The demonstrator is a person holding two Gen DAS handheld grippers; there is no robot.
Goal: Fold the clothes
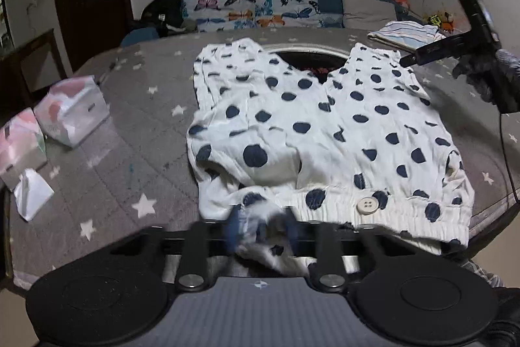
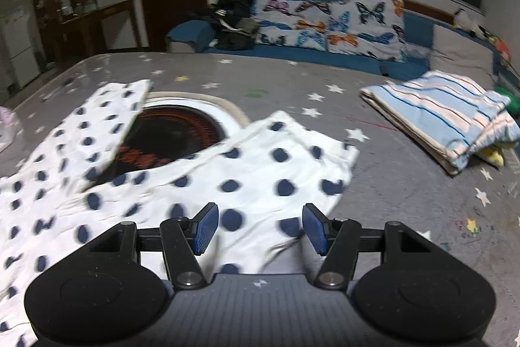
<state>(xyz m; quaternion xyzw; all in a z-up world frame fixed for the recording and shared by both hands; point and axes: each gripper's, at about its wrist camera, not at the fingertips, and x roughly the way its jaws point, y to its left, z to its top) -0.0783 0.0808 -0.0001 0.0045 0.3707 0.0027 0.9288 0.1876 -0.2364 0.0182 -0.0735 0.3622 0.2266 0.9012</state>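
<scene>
Left wrist view: the left gripper [image 1: 260,233] was pinching a bunch of white, navy-dotted cloth at the near edge of the spotted garment [image 1: 325,126]. The fingers were blurred and half buried in fabric. The garment lay spread ahead of that gripper on the star-patterned grey cover [image 1: 139,106], its waistband and a pale button [image 1: 367,204] just to the gripper's right, its two leg-like panels running away from it. Far ahead and to the right, a gloved hand [image 1: 481,77] held the right gripper above the cover. Tissue packs [image 1: 70,113] sat well off to the left.

Right wrist view: the right gripper [image 2: 260,228] stood spread, blue pads [image 2: 204,226] apart and holding nothing, over the near right part of the garment. A dark round inset [image 2: 172,135] showed between the panels ahead. A folded striped cloth [image 2: 442,113] lay ahead to the right, well apart.

Assessment: the pictures fit either a fold being drawn or an edge being straightened. In either case, the pinch should take the full hem rather than a loose bunch, and any lift should be low and even so the layers stay aligned.
</scene>
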